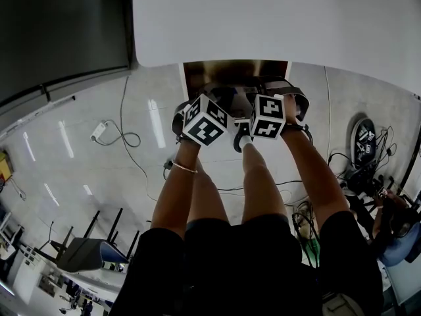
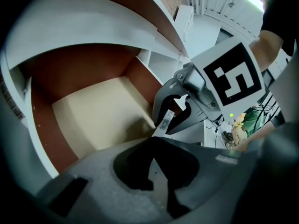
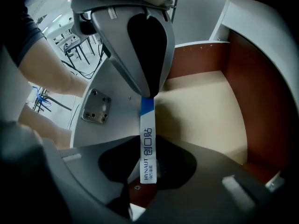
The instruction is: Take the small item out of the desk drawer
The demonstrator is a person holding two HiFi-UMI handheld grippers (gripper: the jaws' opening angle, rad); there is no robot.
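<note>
Desk (image 1: 276,18): white top, filling the upper part of the head view. The person stands against its front edge, both arms reaching forward and down.

Drawer (image 1: 197,78): pulled out below the desk edge. It has brown walls (image 2: 84,64) and a pale bed, and no article lies on the parts of the bed that the gripper views show. Its open position gives both tools access from above.

Left gripper (image 3: 147,95): the jaws are closed to a point, and the blue end of the strip disappears between them. This is judged a firm pinch on one end, which leaves the rest of the strip free to present to the other tool.

Right gripper (image 2: 162,126): just beside the left, over the drawer. Its jaws appear to stand apart, since light shows between them in the left gripper view. The strip runs between the jaws and its full length is uncovered, so it is judged not yet pinched on this side.

Small item: a narrow white strip (image 3: 147,143) with a blue end and printed lettering (a barcode shows on its other face (image 2: 166,120)). It hangs clear of the drawer bed, between the two tools.

Assessment: the item is lifted but remains over the drawer, so it has yet to be carried clear. A grip on one end only is a slip risk.
</note>
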